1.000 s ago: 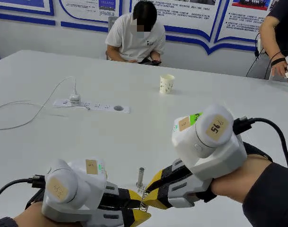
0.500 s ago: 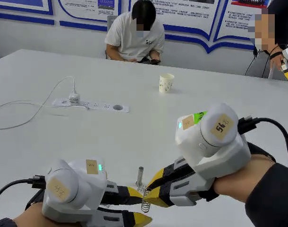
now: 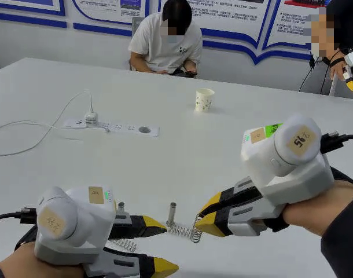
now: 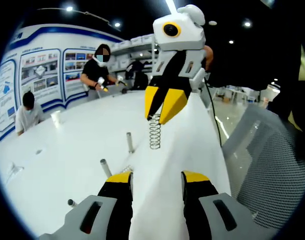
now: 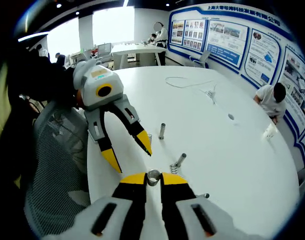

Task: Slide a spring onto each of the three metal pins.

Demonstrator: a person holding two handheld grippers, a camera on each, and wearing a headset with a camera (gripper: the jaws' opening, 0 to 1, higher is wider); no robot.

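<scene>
White table (image 3: 165, 156): right gripper (image 3: 201, 223) is pinching a spring (image 3: 181, 230) by one end, left gripper (image 3: 169, 249) standing spread; the hanging free end may miss the pin (image 3: 172, 212).

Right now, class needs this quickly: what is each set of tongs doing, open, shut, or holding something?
Left tongs: open, holding nothing.
Right tongs: shut on the coiled silver metal spring.

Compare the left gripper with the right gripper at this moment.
The left gripper has its jaws spread wide; the right gripper has its jaws closed. The left gripper holds nothing, while the right gripper pinches one end of a spring. Both have black jaws with yellow tips and white bodies.
</scene>
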